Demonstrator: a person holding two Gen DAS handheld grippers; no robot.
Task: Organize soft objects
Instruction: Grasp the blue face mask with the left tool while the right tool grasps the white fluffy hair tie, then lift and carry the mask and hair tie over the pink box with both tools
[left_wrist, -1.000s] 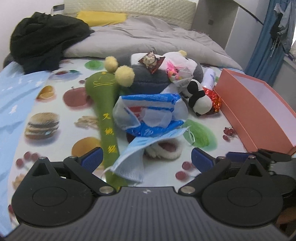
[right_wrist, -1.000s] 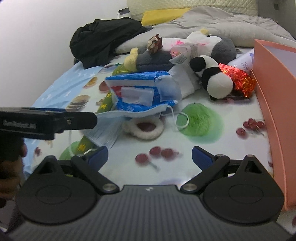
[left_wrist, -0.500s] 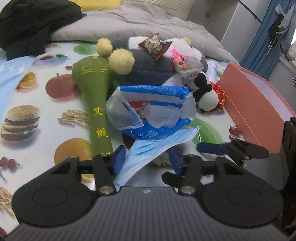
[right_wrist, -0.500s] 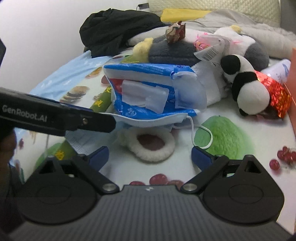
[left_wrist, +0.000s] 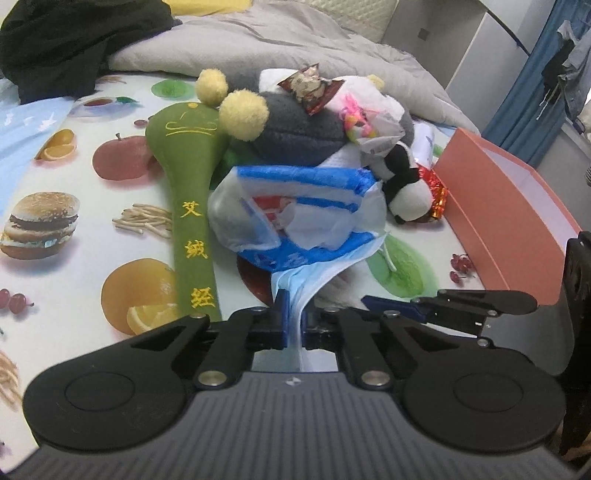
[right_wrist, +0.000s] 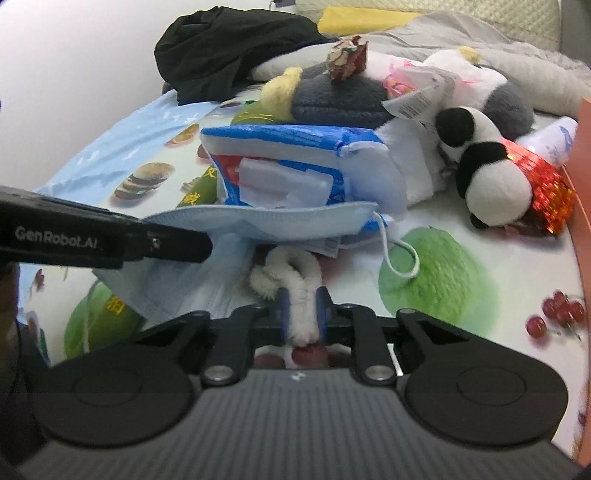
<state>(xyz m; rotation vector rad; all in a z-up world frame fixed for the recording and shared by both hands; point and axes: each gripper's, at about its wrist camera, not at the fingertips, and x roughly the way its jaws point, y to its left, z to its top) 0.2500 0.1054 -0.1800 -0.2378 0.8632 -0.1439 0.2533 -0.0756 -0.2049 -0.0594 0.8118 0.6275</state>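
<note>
A light blue face mask (left_wrist: 310, 277) lies under a blue-and-white plastic pack (left_wrist: 295, 214) on the fruit-print cloth. My left gripper (left_wrist: 291, 321) is closing tight on the mask's near edge, and its pads press the fabric. In the right wrist view the same gripper (right_wrist: 205, 247) comes in from the left, pinching the mask (right_wrist: 266, 221). My right gripper (right_wrist: 302, 317) is closing tight on a white fluffy ring (right_wrist: 291, 266), squeezed flat between its pads. Behind lie a panda plush (right_wrist: 487, 184), a grey plush (left_wrist: 303, 125) with yellow pompoms and a green plush mallet (left_wrist: 188, 192).
An open orange box (left_wrist: 509, 206) stands at the right. Red foil wrapping (right_wrist: 546, 199) lies by the panda. Black clothes (left_wrist: 74, 37) and a grey duvet (left_wrist: 295, 44) fill the back of the bed. The right gripper's finger (left_wrist: 388, 306) sits close beside my left one.
Both grippers went from wide open to shut. The left closed on the mask's edge and the right on the fluffy ring. Both moved forward and down towards the pile.
</note>
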